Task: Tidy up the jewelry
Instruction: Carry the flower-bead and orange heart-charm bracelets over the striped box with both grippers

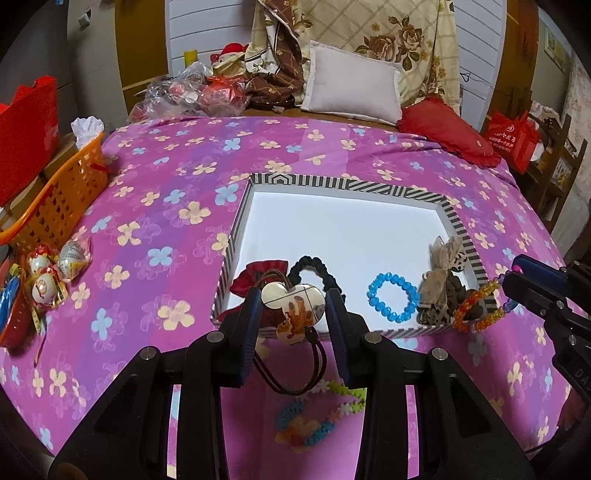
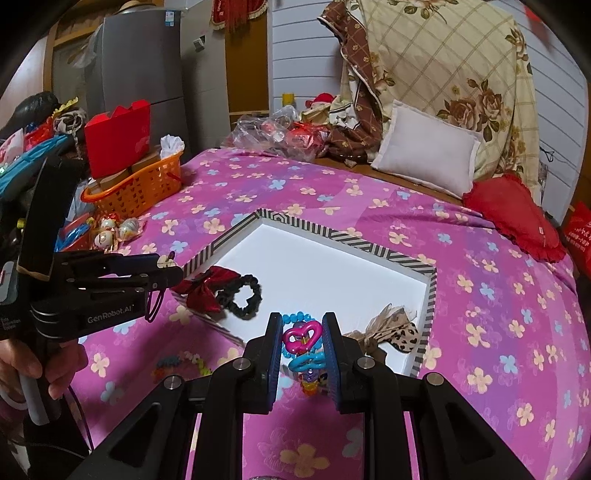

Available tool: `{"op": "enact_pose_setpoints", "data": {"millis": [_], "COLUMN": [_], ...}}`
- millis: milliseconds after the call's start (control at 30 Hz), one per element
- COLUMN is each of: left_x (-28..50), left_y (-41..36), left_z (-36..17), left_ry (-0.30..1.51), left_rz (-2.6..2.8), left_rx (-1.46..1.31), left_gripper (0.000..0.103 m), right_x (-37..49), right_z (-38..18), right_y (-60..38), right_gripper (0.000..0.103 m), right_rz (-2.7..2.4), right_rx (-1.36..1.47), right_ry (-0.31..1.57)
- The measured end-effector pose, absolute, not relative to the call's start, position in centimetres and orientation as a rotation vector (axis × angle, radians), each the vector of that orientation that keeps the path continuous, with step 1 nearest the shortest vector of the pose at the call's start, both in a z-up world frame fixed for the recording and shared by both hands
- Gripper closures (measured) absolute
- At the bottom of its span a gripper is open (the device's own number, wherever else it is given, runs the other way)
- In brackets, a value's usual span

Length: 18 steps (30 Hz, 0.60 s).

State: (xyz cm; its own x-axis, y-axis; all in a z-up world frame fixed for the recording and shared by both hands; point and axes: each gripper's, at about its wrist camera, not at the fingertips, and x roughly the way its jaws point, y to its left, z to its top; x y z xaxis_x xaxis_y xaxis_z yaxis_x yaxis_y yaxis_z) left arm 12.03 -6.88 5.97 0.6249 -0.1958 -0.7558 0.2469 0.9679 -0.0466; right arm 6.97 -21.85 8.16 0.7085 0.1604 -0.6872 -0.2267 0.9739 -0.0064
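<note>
Pinching a glossy heart-shaped hair tie (image 1: 293, 308) in left gripper (image 1: 293, 314) fingers, right gripper (image 2: 304, 354) fingers clamping plastic heart-link bracelet (image 2: 306, 350).

Pink floral bed (image 1: 177, 192), white panelled wall (image 1: 214, 33)

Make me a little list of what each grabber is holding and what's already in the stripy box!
left gripper: shut on a cream clover-shaped pendant with a dark cord
right gripper: shut on a colourful plastic heart-link bracelet
box: black-and-white striped tray with a white floor, lying on the pink flowered bedspread
inside the tray: red fabric bow, black scrunchie, blue bead bracelet, beige leopard-print bow
still on the bedspread: multicoloured flower-bead bracelet
</note>
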Motion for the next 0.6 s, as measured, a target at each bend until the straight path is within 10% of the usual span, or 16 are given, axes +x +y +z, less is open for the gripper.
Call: {"op": "enact_pose_setpoints", "data": {"millis": [600], "left_x": [15.1], "left_y": [-7.7], "left_z": [5.2], "left_ry": [0.871], "left_rz": [-0.237], "left_rx": [0.064], "left_gripper": [0.069], "right_x": [10.6], "right_z": [7.6], "right_y": [-21.8], "right_gripper": [0.082], "right_rz": [0.222], "right_rx": [-0.065], "right_ry": [0.772]}}
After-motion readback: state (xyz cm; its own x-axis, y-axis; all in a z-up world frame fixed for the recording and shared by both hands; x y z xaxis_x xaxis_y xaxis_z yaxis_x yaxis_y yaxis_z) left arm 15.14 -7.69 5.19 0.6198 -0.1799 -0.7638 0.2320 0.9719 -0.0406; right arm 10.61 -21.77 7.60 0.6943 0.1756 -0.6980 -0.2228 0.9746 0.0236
